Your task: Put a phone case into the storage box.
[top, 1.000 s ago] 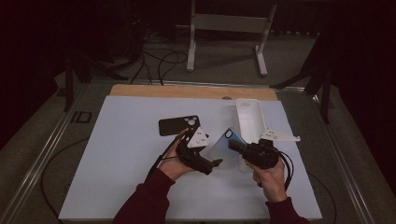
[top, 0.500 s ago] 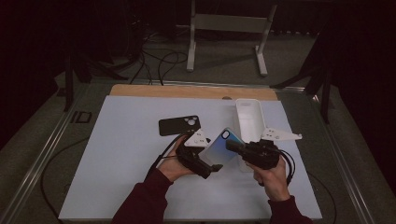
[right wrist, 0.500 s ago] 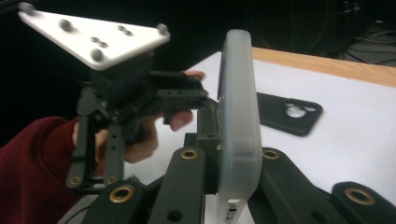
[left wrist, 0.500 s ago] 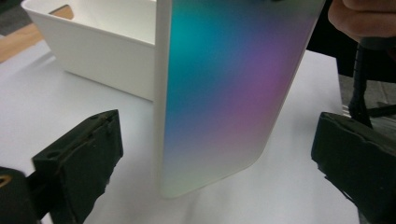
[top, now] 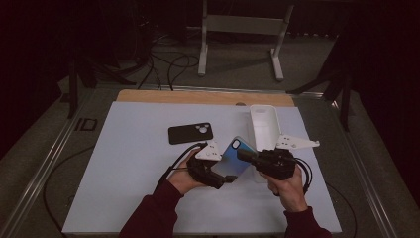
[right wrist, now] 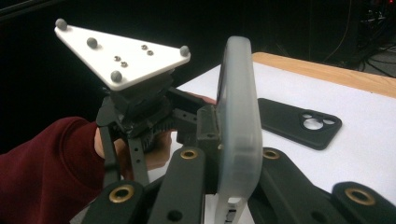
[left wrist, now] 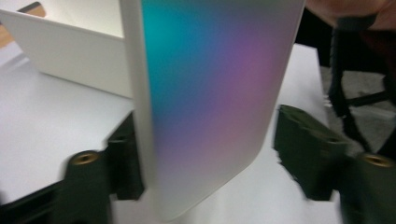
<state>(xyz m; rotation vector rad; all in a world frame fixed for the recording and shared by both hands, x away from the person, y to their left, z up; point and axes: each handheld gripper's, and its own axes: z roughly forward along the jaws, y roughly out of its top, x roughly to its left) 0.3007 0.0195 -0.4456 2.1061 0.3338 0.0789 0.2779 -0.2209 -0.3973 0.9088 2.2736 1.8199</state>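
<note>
An iridescent blue-to-purple phone case (top: 234, 157) with a frosted rim is held above the white mat. My right gripper (top: 247, 156) is shut on its one end; in the right gripper view the case (right wrist: 238, 121) stands edge-on between these jaws (right wrist: 233, 158). My left gripper (top: 224, 173) straddles the other end, and its jaws have just been closing. In the left gripper view one pad (left wrist: 126, 158) touches the case (left wrist: 210, 93), while the other pad (left wrist: 299, 149) stands off it. A black phone case (top: 190, 133) lies flat farther back.
A white open box (top: 265, 126) sits on the mat just beyond the right gripper, close behind the held case (left wrist: 70, 51). The wooden table edge (top: 198, 96) runs along the back. The black case (right wrist: 299, 123) lies left of the box.
The left gripper's jaws have drawn in around the held case. The case now shows its coloured face upward. Both hands have stayed where they were.
</note>
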